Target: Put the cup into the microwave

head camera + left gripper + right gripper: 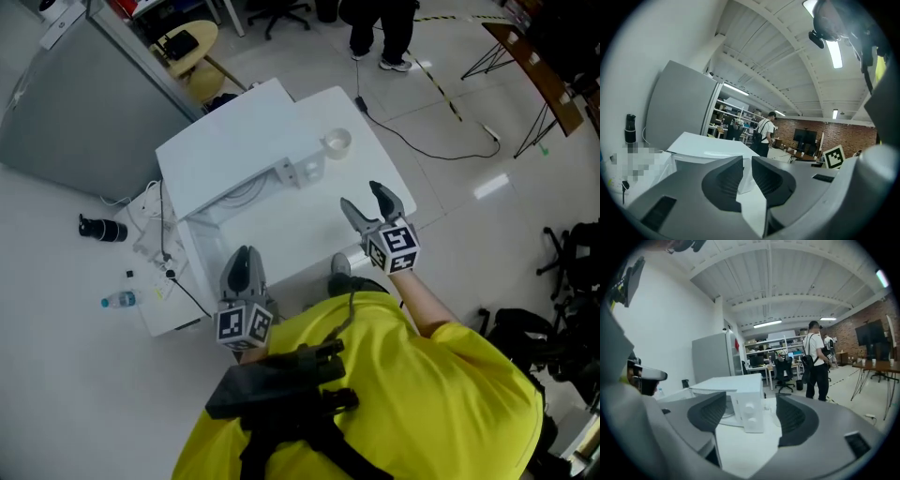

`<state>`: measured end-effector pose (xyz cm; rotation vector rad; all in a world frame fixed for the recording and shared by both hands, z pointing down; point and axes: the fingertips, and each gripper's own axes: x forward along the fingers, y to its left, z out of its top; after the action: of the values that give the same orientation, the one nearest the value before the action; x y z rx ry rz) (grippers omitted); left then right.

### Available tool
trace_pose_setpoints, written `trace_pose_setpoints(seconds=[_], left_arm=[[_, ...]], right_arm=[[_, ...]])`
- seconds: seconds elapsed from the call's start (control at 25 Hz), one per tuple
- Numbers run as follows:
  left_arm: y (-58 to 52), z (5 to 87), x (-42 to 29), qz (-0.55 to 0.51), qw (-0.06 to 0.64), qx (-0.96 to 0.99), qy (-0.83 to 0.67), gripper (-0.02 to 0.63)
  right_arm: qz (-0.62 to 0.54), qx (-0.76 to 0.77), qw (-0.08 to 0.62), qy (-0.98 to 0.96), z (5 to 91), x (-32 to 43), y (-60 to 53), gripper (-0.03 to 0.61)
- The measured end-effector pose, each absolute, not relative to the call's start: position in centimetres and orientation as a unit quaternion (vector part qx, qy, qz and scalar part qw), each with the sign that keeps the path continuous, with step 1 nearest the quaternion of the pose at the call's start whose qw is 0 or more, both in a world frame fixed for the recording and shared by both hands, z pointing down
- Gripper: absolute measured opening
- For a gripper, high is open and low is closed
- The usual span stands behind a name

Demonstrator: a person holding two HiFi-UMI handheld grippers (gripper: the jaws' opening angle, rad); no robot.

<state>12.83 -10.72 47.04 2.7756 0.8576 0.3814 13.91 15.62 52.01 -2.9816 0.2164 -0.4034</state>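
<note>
A pale, see-through cup [337, 142] stands on the white table [375, 178], just right of the white microwave [234, 155]. The microwave's knob panel [302, 172] faces me, and its cavity [246, 193] looks open at the front. My right gripper [371, 208] hovers open over the table's near right part, empty, a good way short of the cup. In the right gripper view the knob panel [752, 413] shows between the jaws. My left gripper [243, 271] is by the table's near edge in front of the microwave, its jaws close together with nothing held.
A grey cabinet [84, 103] stands left of the table. On the floor lie a water bottle [120, 300], a black flask [101, 229] and cables [441, 150]. A person [382, 37] stands beyond the table; stand legs [525, 122] are at the right.
</note>
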Motion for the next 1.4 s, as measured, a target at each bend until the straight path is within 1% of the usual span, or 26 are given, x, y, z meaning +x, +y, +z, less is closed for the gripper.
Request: trace_pose_setpoints(seconds=[0.04, 0.12, 0.24, 0.28, 0.36, 0.48, 0.6, 0.76, 0.84, 0.92, 1.0, 1.2, 1.32, 1.4], left_arm=[[-10.2, 47.4, 13.6, 0.132, 0.103, 0.943, 0.288, 0.040], [-9.3, 48.3, 14.8, 0.140, 0.100, 0.944, 0.281, 0.040], [-7.9, 50.8, 16.6, 0.164, 0.084, 0.944, 0.272, 0.040], [-7.4, 51.8, 17.2, 0.174, 0.079, 0.944, 0.268, 0.040], [-6.7, 53.7, 18.4, 0.193, 0.077, 0.943, 0.259, 0.040], [-5.6, 56.3, 19.9, 0.216, 0.076, 0.941, 0.247, 0.040], [-4.6, 58.4, 21.0, 0.235, 0.068, 0.939, 0.241, 0.040], [-4.7, 60.4, 21.0, 0.262, 0.068, 0.934, 0.235, 0.040], [-5.6, 60.9, 20.5, 0.273, 0.062, 0.932, 0.230, 0.040], [-6.6, 61.2, 20.2, 0.281, 0.055, 0.931, 0.226, 0.040], [-7.4, 61.4, 19.9, 0.283, 0.058, 0.931, 0.222, 0.040], [-7.5, 61.5, 19.8, 0.270, 0.078, 0.932, 0.229, 0.040], [-7.3, 61.6, 20.4, 0.265, 0.082, 0.933, 0.231, 0.040], [-7.2, 61.6, 20.6, 0.260, 0.083, 0.934, 0.230, 0.040]], right_arm=[[-0.145, -0.986, 0.059, 0.063, 53.7, 15.2, 16.7, 0.370], [-0.167, -0.984, 0.050, 0.048, 57.2, 17.6, 18.9, 0.418], [-0.203, -0.977, 0.048, 0.037, 62.9, 21.7, 21.7, 0.537], [-0.209, -0.976, 0.045, 0.036, 64.5, 23.2, 22.4, 0.543], [-0.222, -0.974, 0.037, 0.039, 68.1, 26.5, 23.6, 0.543], [-0.258, -0.964, 0.043, 0.048, 73.9, 30.7, 24.7, 0.543], [-0.272, -0.960, 0.022, 0.055, 77.9, 34.3, 25.1, 0.543], [-0.281, -0.958, 0.010, 0.062, 80.8, 37.3, 25.2, 0.543], [-0.281, -0.958, 0.007, 0.061, 81.0, 38.4, 25.1, 0.509], [-0.271, -0.961, 0.011, 0.055, 80.6, 39.3, 25.0, 0.500], [-0.269, -0.962, 0.012, 0.051, 80.4, 39.7, 25.2, 0.485], [-0.273, -0.961, -0.001, 0.041, 79.1, 38.5, 26.0, 0.482], [-0.261, -0.964, -0.008, 0.054, 76.2, 35.4, 26.2, 0.482], [-0.257, -0.964, -0.008, 0.070, 73.6, 31.9, 25.7, 0.482]])
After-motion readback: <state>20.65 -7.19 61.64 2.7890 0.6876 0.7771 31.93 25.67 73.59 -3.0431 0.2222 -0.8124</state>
